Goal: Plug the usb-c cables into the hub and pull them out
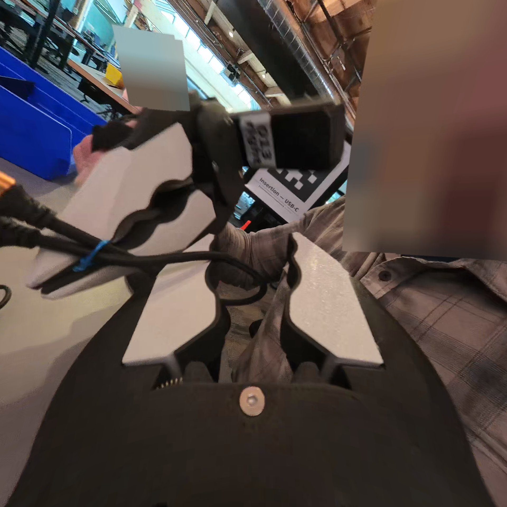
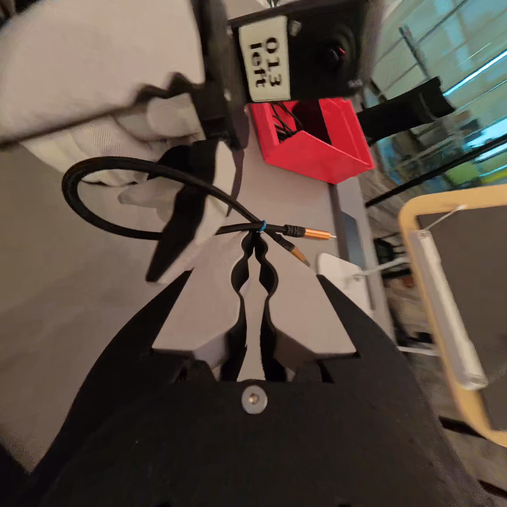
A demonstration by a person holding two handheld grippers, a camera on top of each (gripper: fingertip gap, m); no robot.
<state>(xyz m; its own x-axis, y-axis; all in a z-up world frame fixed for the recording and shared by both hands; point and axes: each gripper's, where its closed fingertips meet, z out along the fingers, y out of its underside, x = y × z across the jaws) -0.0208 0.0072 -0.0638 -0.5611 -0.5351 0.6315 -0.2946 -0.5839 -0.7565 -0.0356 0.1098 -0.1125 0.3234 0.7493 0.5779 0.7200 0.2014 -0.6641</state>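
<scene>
A short black USB-C cable (image 2: 82, 208), tied with a blue band (image 2: 262, 225), ends in two gold plugs (image 2: 315, 234). My right gripper (image 2: 253, 240) is shut on the cable at the blue band, with the plugs sticking out past its tips. It also shows in the left wrist view (image 1: 41, 285), gripping the cable (image 1: 192, 256). My left gripper (image 1: 251, 247) is open, and the cable's loop (image 1: 252, 288) hangs between its jaws without being pinched. One of its fingers (image 2: 178, 219) shows in the right wrist view. I cannot make out the hub for sure.
A white flat object (image 2: 337, 271) lies just beyond the plugs. A red printed holder (image 2: 310, 142) hangs under the left gripper's camera. A wood-framed dark board (image 2: 406, 247) stands right. Blue bins (image 1: 41, 123), a printed marker sheet (image 1: 296, 189) and a person's plaid shirt (image 1: 425, 329) show.
</scene>
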